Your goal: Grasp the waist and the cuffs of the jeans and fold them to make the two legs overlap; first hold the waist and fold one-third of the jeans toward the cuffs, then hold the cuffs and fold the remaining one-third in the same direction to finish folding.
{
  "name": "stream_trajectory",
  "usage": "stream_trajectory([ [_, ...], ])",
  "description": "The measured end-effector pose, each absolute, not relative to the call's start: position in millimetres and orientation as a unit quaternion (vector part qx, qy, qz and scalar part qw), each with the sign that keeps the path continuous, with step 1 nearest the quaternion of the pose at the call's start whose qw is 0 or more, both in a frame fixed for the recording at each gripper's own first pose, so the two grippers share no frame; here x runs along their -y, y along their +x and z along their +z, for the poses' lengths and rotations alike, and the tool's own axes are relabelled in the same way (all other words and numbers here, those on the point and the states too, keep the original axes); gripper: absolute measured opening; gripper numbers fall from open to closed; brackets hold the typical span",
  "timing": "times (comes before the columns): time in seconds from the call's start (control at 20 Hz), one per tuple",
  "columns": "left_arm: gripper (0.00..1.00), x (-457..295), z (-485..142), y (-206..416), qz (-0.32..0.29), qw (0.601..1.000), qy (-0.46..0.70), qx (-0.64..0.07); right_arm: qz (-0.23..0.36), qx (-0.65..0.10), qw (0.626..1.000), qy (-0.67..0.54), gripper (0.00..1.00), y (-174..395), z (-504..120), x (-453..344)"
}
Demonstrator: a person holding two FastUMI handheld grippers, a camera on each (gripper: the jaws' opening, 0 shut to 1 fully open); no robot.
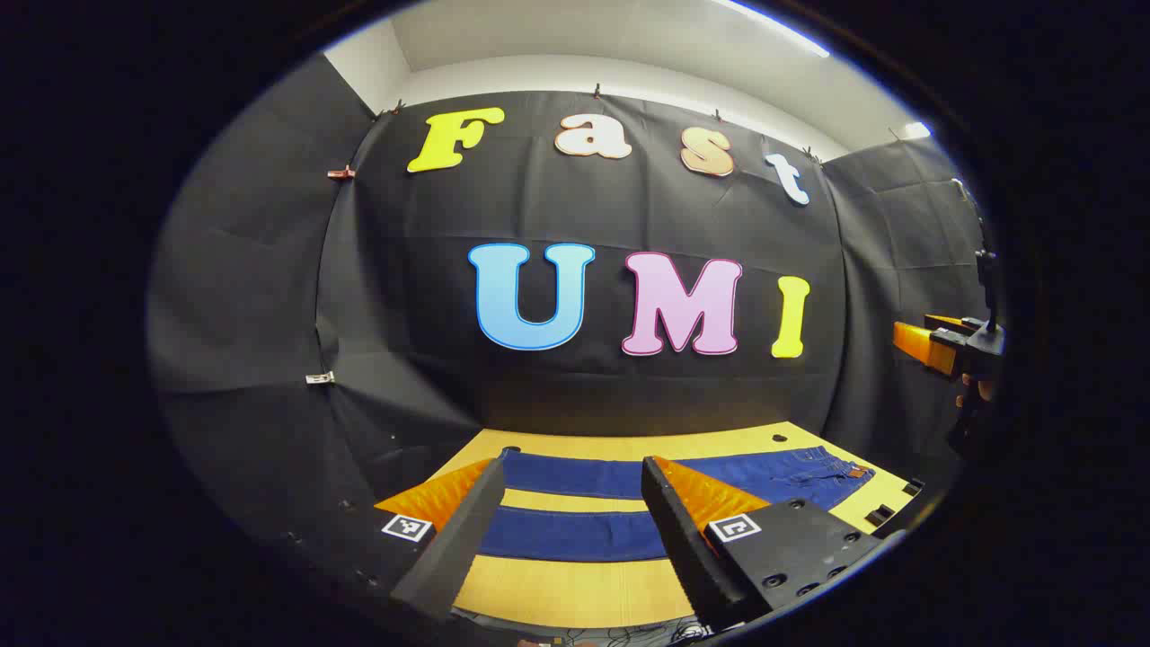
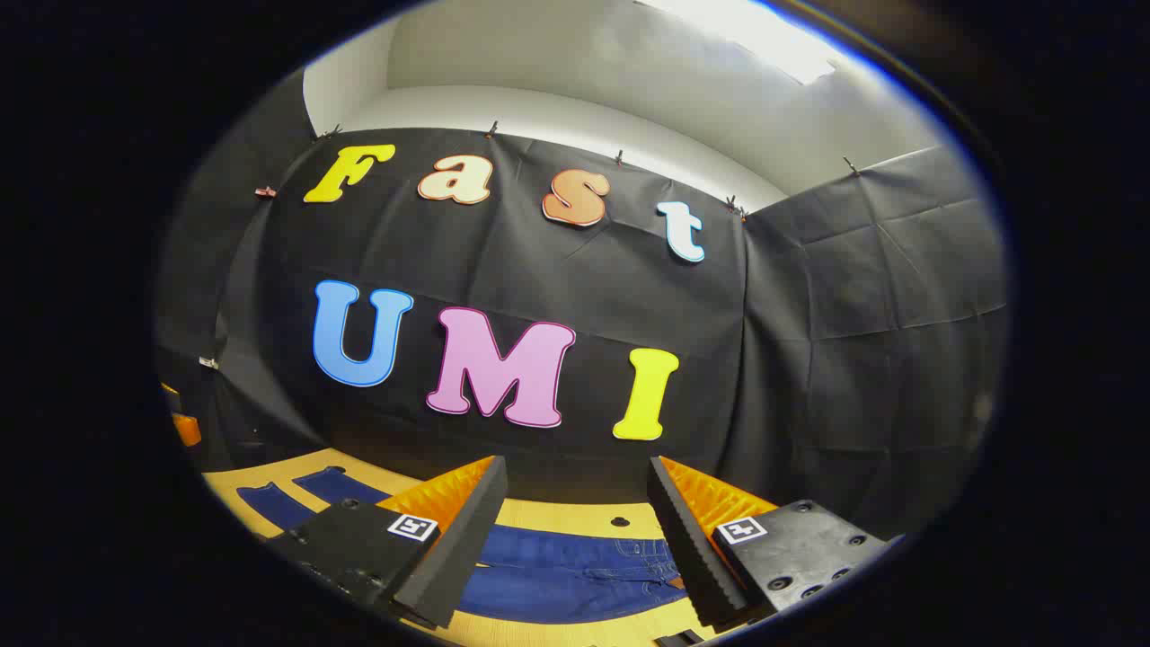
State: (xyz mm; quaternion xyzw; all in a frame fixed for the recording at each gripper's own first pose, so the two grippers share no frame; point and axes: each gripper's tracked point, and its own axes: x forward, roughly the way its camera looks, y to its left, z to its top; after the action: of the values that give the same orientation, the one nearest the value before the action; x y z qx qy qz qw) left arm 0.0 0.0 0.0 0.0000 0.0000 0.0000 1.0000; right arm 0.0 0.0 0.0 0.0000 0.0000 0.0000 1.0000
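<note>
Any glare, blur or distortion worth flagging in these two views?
Left gripper view: sharp, evenly lit, jeans and table readable, fisheye bending the table's edge. Right gripper view: ceiling light blown out to glare at the top; jeans slightly soft, wall curved by the lens.

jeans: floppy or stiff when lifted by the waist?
Probably floppy: the jeans lie flat on the table, legs spread apart, so a lifted waist would likely drape and drag them. Denim looks thick, so likely heavyish, not slippery. Both grippers hover open.
</note>
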Motion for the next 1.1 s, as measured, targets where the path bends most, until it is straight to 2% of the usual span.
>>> stream_trajectory([
  [0.05,0.92,-0.9,-2.3,-0.5,0.002,1.0,-0.004,-0.001,0.0,0.0,1.0,0.0,0.96,-0.2,0.3,1.1],
  [0.1,0.96,-1.7,-3.0,-0.4,0.005,1.0,-0.007,-0.003,0.001,0.0,1.0,0.0,0.96,0.1,1.2,2.2],
  [0.35,0.96,-2.8,-3.7,0.0,0.009,1.0,-0.022,-0.005,0.004,0.005,1.0,-0.003,0.96,0.4,3.3,3.7],
  [0.65,0.96,-5.7,-3.1,2.9,0.004,1.0,0.015,0.002,0.024,-0.004,1.0,-0.01,0.94,-3.8,-6.6,3.0],
  [1.1,0.96,-27.2,-18.0,28.6,0.013,0.999,0.015,-0.031,0.047,-0.017,0.996,-0.076,0.96,7.7,-28.8,18.5],
])
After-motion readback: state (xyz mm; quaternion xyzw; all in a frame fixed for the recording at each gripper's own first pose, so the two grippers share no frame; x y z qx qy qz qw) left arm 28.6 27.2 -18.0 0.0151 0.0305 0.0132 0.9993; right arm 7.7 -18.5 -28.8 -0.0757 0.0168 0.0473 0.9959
